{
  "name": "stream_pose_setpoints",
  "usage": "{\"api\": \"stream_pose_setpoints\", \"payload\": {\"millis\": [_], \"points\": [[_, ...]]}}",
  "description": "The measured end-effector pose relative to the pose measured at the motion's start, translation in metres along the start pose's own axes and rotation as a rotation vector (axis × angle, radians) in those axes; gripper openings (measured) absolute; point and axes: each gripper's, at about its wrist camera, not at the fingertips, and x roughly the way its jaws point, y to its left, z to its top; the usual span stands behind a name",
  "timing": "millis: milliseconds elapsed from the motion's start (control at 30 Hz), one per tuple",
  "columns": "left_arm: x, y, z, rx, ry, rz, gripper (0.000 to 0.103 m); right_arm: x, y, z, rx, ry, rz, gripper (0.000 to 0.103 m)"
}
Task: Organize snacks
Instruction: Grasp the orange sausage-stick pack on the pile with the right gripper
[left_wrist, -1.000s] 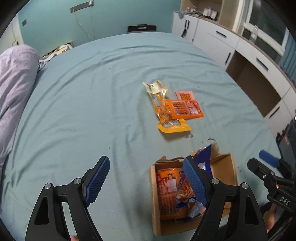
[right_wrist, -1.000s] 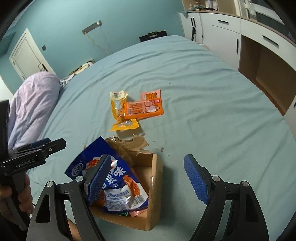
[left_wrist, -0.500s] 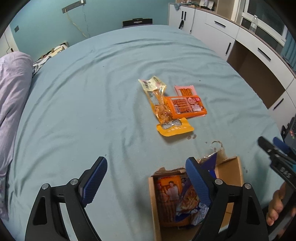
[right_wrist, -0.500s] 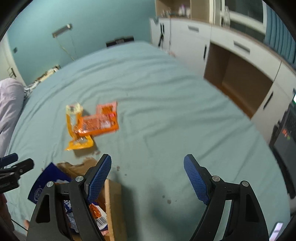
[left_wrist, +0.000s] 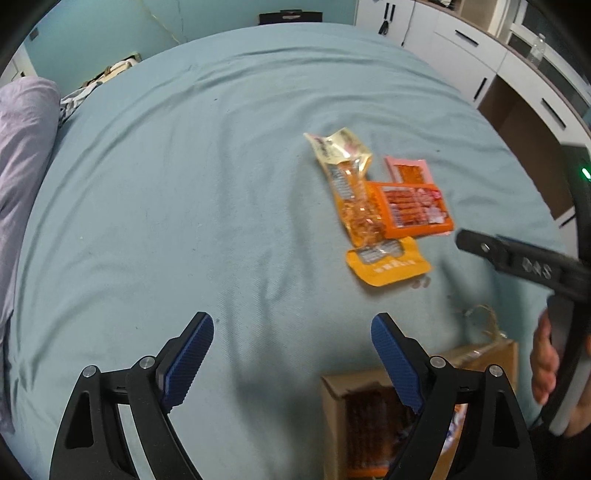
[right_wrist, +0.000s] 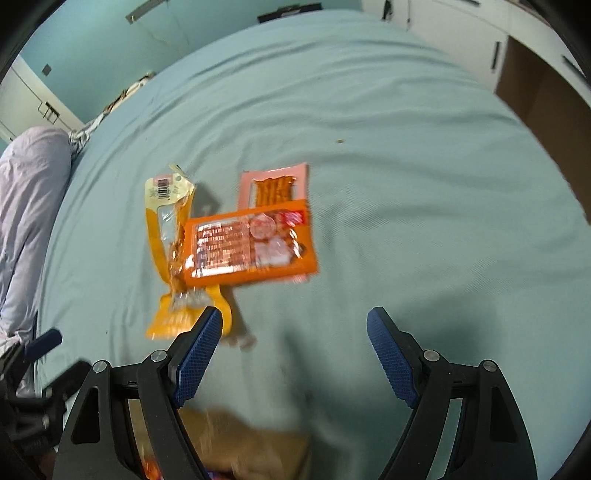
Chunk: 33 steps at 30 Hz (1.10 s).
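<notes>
Three snack packets lie together on the teal bed sheet: a long yellow one (left_wrist: 351, 192) (right_wrist: 170, 236), a flat orange one (left_wrist: 413, 210) (right_wrist: 251, 243) overlapping it, and a small pink one (left_wrist: 406, 170) (right_wrist: 273, 184) behind. My left gripper (left_wrist: 291, 332) is open over bare sheet, nearer than the packets and to their left. My right gripper (right_wrist: 295, 325) is open and empty, its left fingertip just in front of the yellow packet's near end. A cardboard box (left_wrist: 476, 354) (right_wrist: 258, 443) holding several packets sits at the bottom edge of both views, partly hidden by the fingers.
A purple pillow (left_wrist: 22, 155) lies along the bed's left side. White cabinets (left_wrist: 480, 48) and a brown recess (right_wrist: 535, 85) stand beyond the right edge. A hand (left_wrist: 543, 362) holds the right gripper's handle. The bed (left_wrist: 221, 166) spreads wide around the packets.
Both grippers moved forward off the box toward the loose packets. The box slid to the bottom of both views. The right gripper now reaches the yellow packet's near end. Left jaws widened slightly.
</notes>
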Motion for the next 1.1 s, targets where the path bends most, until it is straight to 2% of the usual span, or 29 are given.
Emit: {"api": "stream_pose_setpoints", "payload": {"millis": [133,267,433,500,667,867,1100], "points": [[0.011,0.009,0.008,-0.025,0.020,0.002,0.088,0.028,0.010,0.024,-0.059,0.044,0.009,0.080],[0.015,0.017,0.011,-0.075,0.036,-0.037,0.088,0.050,0.018,0.046,-0.101,0.108,0.008,0.080],[0.018,0.011,0.012,-0.073,0.051,-0.056,0.088,0.063,0.022,0.070,-0.135,0.102,0.032,0.091],[0.019,0.007,0.012,-0.059,0.054,-0.053,0.088,0.069,0.019,0.075,-0.124,0.097,0.052,0.101],[0.021,-0.002,0.011,-0.022,0.052,-0.018,0.088,0.074,0.025,0.071,-0.158,0.062,0.016,0.103],[0.020,-0.003,0.012,-0.015,0.050,-0.006,0.089,0.078,0.025,0.070,-0.168,0.086,0.024,0.103],[0.016,-0.006,0.013,0.005,0.029,0.011,0.089,0.075,0.047,0.068,-0.216,0.102,0.024,0.103]]}}
